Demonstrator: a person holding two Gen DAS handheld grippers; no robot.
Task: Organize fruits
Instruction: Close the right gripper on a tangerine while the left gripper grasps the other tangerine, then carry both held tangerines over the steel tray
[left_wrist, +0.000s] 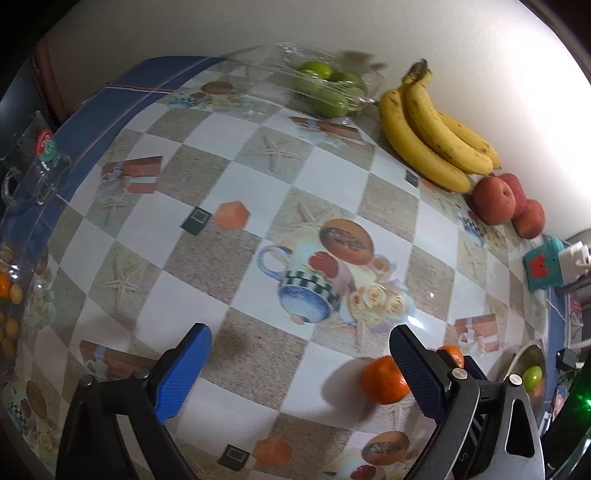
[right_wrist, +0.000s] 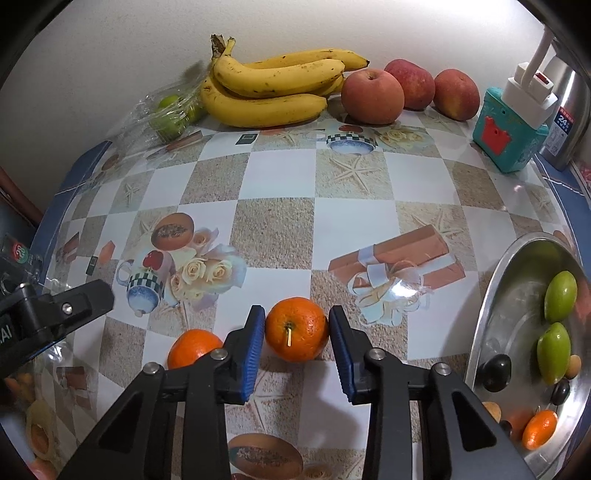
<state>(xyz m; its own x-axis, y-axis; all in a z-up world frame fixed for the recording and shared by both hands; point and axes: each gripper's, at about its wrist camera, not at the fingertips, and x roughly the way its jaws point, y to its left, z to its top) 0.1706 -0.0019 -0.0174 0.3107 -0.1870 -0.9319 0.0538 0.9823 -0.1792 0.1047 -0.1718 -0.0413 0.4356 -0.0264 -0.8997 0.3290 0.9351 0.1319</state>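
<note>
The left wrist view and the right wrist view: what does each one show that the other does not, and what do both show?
Only the left wrist view: the left tool, open over bare tablecloth. Only the right wrist view: the right tool pressing on an orange, plus three small dark fruits in the metal bowl. Both: bananas, three apples, bagged green fruit, teal box.

Both grippers are black, angular frames with triangular cut-outs and round silver screws at the joints. The right gripper (right_wrist: 296, 341) carries ribbed blue pads; the left gripper (left_wrist: 301, 363) has textured blue pads too.
</note>
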